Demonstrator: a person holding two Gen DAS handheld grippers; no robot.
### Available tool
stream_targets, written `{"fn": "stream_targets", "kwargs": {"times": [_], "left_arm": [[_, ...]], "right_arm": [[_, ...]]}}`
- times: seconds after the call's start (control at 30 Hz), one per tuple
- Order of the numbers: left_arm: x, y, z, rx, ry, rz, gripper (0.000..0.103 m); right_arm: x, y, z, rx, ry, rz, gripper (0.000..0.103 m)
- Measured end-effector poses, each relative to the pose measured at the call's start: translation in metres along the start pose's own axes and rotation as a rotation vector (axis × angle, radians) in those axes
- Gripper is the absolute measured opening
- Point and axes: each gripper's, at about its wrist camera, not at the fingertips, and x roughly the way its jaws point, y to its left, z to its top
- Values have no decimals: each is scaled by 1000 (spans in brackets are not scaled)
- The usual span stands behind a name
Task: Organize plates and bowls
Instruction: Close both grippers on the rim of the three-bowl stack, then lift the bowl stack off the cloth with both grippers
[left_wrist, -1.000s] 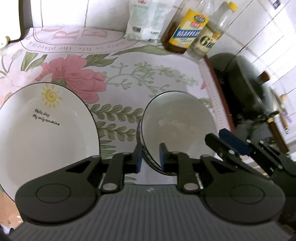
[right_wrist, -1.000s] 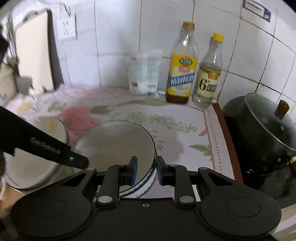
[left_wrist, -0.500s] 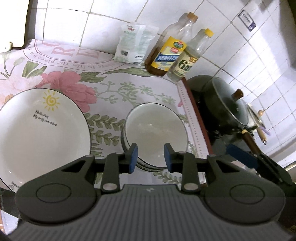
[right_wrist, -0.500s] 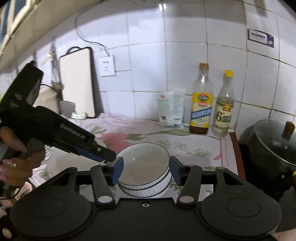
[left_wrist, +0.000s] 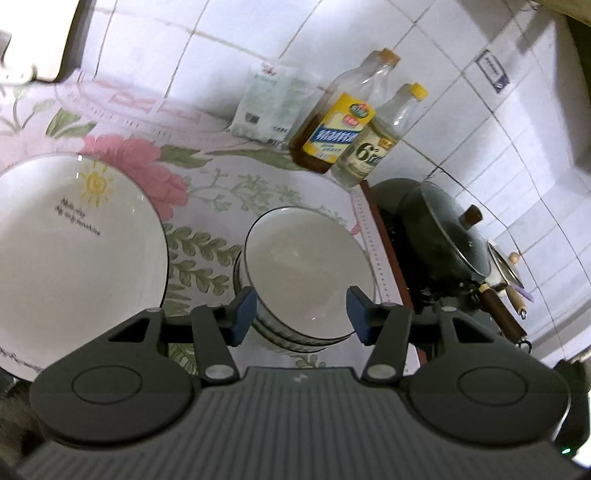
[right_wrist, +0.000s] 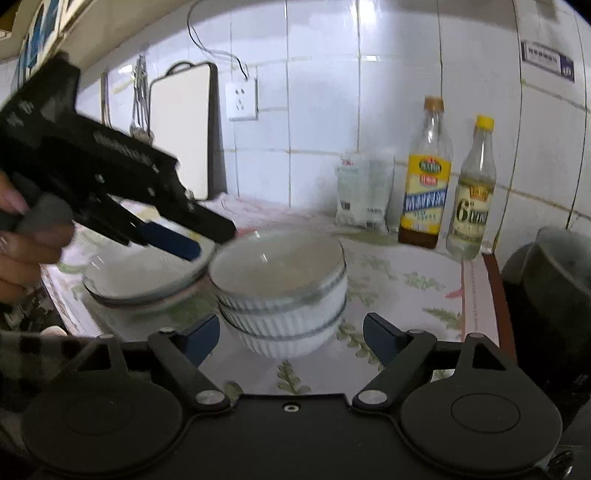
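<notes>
You had both grippers clamped on the rim of the top bowl a second before, one on each side; by this moment you had let go with both. The left hand-held gripper (left_wrist: 301, 314) stood released with its jaws opening, nothing pressed between its blue pads (left_wrist: 243, 314), and the right hand-held gripper (right_wrist: 291, 338) was likewise released, its jaws opening wider than the left's. Both cameras had also drawn back and tipped, so the wall and bottles came into view where before the bowl filled the frame.

My reading is that the bowl was now delivered: the stack of bowls (right_wrist: 282, 291) sat upright on the floral cloth of the bench (right_wrist: 406, 273), three ribbed bowls nested, and no pad touched it. That part of the organizing looked done, and the bowls seemed free to be left alone.

From your left wrist view the stack (left_wrist: 308, 273) lay just ahead of the open pads, its near rim showing in the gap between them yet clear of both. From your right wrist view it stood a little ahead of the fingertips, centred on the gap. The sun-printed plate (left_wrist: 74, 254) rested beside the stack on its left, apart from it, with your left hand (right_wrist: 22, 254) and its gripper hanging above the plate in the right wrist view
</notes>
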Motion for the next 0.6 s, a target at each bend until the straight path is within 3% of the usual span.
{"fn": "stream_targets", "kwargs": {"times": [0.17, 0.4, 0.6], "left_arm": [[16, 15, -4, -98, 20, 6, 63], [38, 19, -9, -183, 67, 52, 63], [52, 18, -14, -237, 61, 118, 63]], "right_arm": [[25, -7, -16, 3, 19, 22, 91], [54, -7, -22, -60, 43, 54, 94], [74, -14, -25, -78, 29, 91, 95]]}}
